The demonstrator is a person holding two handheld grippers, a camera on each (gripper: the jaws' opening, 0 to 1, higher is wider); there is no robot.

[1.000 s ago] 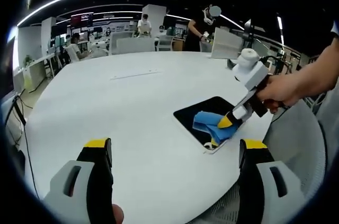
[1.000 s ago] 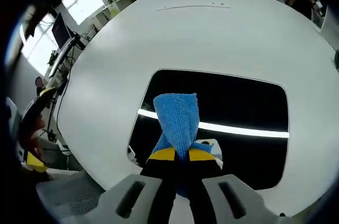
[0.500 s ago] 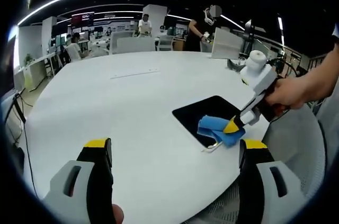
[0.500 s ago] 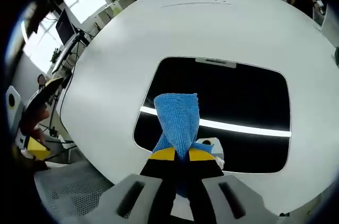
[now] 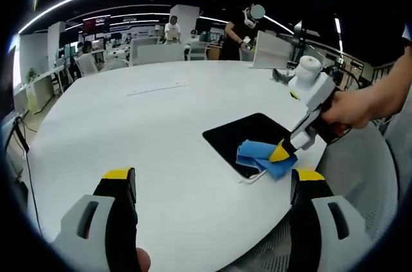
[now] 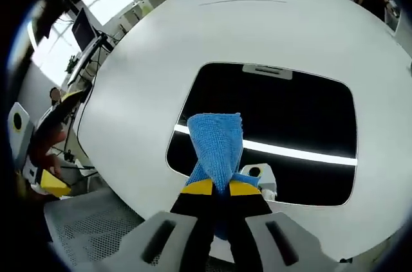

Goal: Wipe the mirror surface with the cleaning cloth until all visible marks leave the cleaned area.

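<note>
A dark rectangular mirror (image 6: 277, 124) lies flat on the white round table (image 6: 193, 34), and it also appears as the mirror (image 5: 241, 140) near the table's right edge. My right gripper (image 6: 219, 188) is shut on a blue cleaning cloth (image 6: 217, 143), which rests on the mirror's near side. In the left gripper view the right gripper (image 5: 283, 151), held by a hand, presses the cloth (image 5: 261, 156) onto the mirror's near corner. My left gripper (image 5: 212, 182) hovers open over the table's near edge, with nothing between its fingers.
Mesh chairs (image 5: 360, 175) stand around the table's right side. A thin strip (image 5: 158, 89) lies on the far tabletop. People and desks (image 5: 174, 31) fill the background. The other gripper (image 6: 38, 150) and a hand show at the left of the right gripper view.
The right gripper has drawn the cloth toward the mirror's near edge, so more of the mirror's far side, with its tab, shows. The left gripper has stayed put.
</note>
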